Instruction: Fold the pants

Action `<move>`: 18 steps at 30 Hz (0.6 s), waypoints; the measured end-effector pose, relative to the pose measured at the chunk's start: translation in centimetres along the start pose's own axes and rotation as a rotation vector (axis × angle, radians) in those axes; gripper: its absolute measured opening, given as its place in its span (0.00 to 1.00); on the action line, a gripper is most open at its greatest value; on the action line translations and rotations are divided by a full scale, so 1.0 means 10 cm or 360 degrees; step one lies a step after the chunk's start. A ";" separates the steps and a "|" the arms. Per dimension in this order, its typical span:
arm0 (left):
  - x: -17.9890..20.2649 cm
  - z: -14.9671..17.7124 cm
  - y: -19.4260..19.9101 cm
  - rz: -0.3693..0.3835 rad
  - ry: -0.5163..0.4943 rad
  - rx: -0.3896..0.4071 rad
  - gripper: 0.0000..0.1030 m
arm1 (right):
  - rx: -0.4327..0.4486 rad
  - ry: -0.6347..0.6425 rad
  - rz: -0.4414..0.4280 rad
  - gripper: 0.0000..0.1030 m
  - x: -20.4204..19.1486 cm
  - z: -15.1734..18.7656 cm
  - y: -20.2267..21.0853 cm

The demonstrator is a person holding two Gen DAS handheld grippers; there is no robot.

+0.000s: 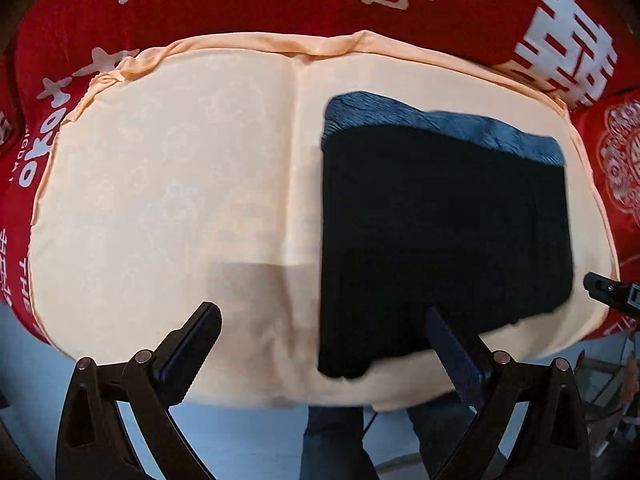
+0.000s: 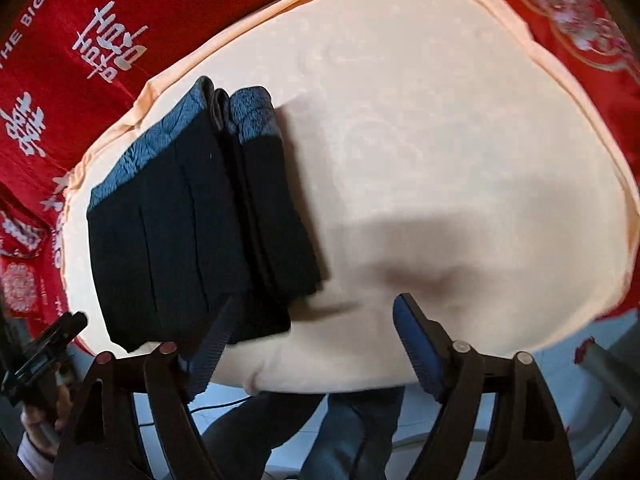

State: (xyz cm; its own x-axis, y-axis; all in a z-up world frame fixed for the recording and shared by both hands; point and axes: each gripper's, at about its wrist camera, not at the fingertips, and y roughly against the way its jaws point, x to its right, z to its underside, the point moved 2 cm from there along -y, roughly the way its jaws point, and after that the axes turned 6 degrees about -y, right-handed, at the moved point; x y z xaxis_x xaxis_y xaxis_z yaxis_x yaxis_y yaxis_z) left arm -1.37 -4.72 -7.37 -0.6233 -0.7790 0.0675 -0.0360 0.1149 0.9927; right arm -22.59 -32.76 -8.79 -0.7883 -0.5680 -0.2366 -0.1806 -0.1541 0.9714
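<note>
The left gripper (image 1: 322,318) hangs over the near edge of the cloth (image 1: 160,200), fingers spread wide with nothing between them; its right finger (image 1: 452,344) shows against the near end of the pants. To its right the pants (image 1: 440,232) lie folded into a thick dark block on the right half of the pale cloth, grey-blue waistband at the far end. Further right again, the right gripper (image 2: 320,320) hovers at the near edge too, released and holding nothing, its left finger (image 2: 216,344) over the near corner of the pants (image 2: 192,220). Red bedding (image 1: 240,0) with white lettering surrounds the cloth. Below, the person's jeans (image 2: 352,432) show over a light floor.
</note>
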 end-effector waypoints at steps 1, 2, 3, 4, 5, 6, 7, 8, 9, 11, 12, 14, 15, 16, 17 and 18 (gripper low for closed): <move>0.03 0.06 0.05 -0.0002 -0.0009 -0.0003 0.99 | 0.0012 0.0000 0.0014 0.89 0.00 0.05 0.04; 0.05 0.10 0.09 -0.0003 -0.0017 -0.0012 0.99 | 0.0029 -0.0004 0.0026 0.96 0.00 0.10 0.08; 0.10 0.11 0.10 0.0001 -0.0024 -0.0021 0.99 | 0.0041 -0.0008 0.0036 1.00 -0.01 0.14 0.12; 0.13 0.15 0.13 0.0002 -0.0034 -0.0035 0.99 | 0.0050 -0.0009 0.0041 1.00 -0.03 0.18 0.16; 0.16 0.18 0.15 -0.0007 -0.0037 -0.0045 0.99 | 0.0060 -0.0004 0.0047 1.00 -0.06 0.21 0.20; 0.19 0.22 0.18 -0.0024 -0.0045 -0.0057 0.99 | 0.0075 0.0005 0.0059 1.00 -0.10 0.25 0.25; 0.21 0.25 0.21 -0.0040 -0.0055 -0.0063 0.99 | 0.0086 0.0013 0.0075 1.00 -0.13 0.27 0.27; 0.24 0.28 0.23 -0.0062 -0.0067 -0.0068 0.99 | 0.0094 0.0030 0.0101 1.00 -0.18 0.31 0.31; 0.26 0.30 0.27 -0.0084 -0.0080 -0.0072 0.99 | 0.0096 0.0057 0.0118 1.00 -0.24 0.34 0.35; 0.32 0.33 0.34 -0.0124 -0.0116 -0.0072 0.99 | 0.0098 0.0103 0.0150 1.00 -0.33 0.40 0.43; 0.35 0.34 0.38 -0.0138 -0.0128 -0.0063 0.99 | 0.0099 0.0128 0.0179 1.00 -0.38 0.43 0.47; 0.40 0.36 0.49 -0.0168 -0.0140 -0.0039 0.99 | 0.0100 0.0162 0.0226 1.00 -0.49 0.49 0.54; 0.43 0.37 0.55 -0.0179 -0.0145 -0.0027 0.99 | 0.0101 0.0171 0.0243 1.00 -0.54 0.52 0.56; 0.46 0.38 0.60 -0.0192 -0.0157 -0.0015 0.99 | 0.0102 0.0183 0.0254 1.00 -0.59 0.55 0.59; 0.48 0.38 0.64 -0.0212 -0.0169 -0.0007 0.99 | 0.0100 0.0200 0.0264 1.00 -0.65 0.58 0.62; 0.50 0.38 0.67 -0.0238 -0.0177 -0.0002 0.99 | 0.0101 0.0218 0.0276 1.00 -0.71 0.61 0.65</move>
State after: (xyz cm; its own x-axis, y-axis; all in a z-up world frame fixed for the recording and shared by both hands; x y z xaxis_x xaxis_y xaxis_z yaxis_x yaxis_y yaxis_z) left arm -7.71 -5.50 -0.76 -0.6937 -0.7143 -0.0919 -0.1336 0.0022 0.9910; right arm -21.74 -24.82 -0.67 -0.7245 -0.6865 -0.0621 -0.0895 0.0043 0.9960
